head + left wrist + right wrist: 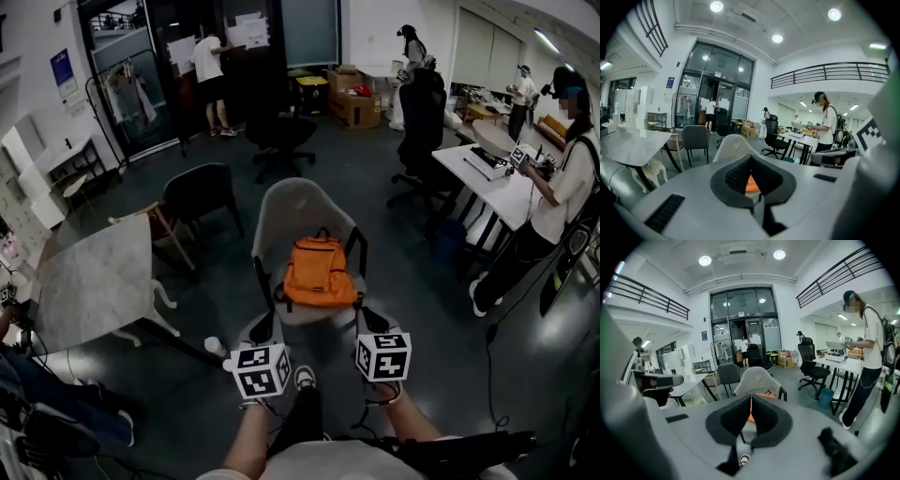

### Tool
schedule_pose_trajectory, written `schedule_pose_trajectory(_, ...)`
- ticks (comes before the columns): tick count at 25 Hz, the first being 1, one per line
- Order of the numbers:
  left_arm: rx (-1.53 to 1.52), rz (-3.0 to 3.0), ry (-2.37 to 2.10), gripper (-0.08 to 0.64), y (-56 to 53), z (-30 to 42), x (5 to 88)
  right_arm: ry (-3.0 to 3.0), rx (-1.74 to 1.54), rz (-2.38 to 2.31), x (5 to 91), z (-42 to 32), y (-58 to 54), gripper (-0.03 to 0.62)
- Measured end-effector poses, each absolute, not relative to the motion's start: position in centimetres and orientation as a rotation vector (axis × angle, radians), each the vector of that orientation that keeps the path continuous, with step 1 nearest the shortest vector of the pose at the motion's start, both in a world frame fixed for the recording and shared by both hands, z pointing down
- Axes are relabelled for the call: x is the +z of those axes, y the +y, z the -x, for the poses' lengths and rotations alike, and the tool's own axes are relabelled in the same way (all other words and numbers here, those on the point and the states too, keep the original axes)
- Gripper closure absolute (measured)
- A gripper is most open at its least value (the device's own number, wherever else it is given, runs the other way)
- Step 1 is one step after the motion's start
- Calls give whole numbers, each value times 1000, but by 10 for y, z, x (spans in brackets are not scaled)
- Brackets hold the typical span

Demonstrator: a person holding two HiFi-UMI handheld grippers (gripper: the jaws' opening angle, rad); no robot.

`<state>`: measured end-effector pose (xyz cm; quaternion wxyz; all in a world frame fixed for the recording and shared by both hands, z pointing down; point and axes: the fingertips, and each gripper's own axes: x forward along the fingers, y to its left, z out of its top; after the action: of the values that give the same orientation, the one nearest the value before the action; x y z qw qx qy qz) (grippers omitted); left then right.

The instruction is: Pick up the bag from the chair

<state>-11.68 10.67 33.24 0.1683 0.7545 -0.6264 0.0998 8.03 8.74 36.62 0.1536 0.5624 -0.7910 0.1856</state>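
Note:
An orange backpack [319, 272] stands upright on the seat of a light grey shell chair [298, 208] with black armrests, just ahead of me. Both grippers hang low in front of the chair, short of the bag and not touching it. The left gripper [260, 349] is off the seat's left front corner, the right gripper [375, 336] off its right front corner. In the left gripper view the left gripper [751, 159] is shut and empty; a sliver of the bag [752, 183] shows behind it. The right gripper [750, 399] is shut and empty too, aimed at the chair [757, 378].
A marble-topped table [94, 277] stands at my left, with a dark chair [199, 192] behind it. A white cup [215, 346] sits on the floor by the left gripper. A white desk [497, 178], a standing person [562, 187] and a black office chair [422, 122] are at the right.

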Motion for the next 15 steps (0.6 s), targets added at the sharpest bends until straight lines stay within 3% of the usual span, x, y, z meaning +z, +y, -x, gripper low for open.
schedule_pose_trajectory(15,258,-2219,-1746,546,13,111,329,-2265,485,-1670,358,-81,7,558)
